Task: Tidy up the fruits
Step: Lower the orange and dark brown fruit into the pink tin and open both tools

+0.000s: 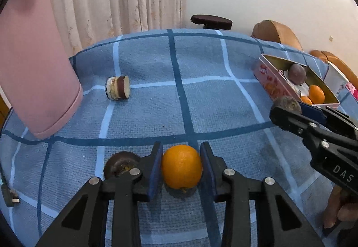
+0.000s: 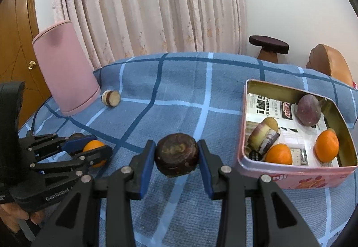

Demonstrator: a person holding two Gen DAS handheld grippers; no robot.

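left hand-held gripper (image 1: 181,167): pads clamp orange (image 1: 181,166) | right hand-held gripper (image 2: 176,155): grips dark fruit (image 2: 176,154)

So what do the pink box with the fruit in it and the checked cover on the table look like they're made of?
The pink box looks like thin painted metal: its inner walls are glossy gold and reflective, with a rolled rim. The checked cover looks like woven cloth, matte with a visible coarse weave, though the fibre can't be told.

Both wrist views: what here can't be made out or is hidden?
- Dark fruit, left wrist view: its right side hidden behind the left gripper finger.
- Tin, both views: label cut off.
- Orange, right wrist view: mostly covered by the left gripper's fingers.
- Tablecloth near edge: hidden by gripper bodies.
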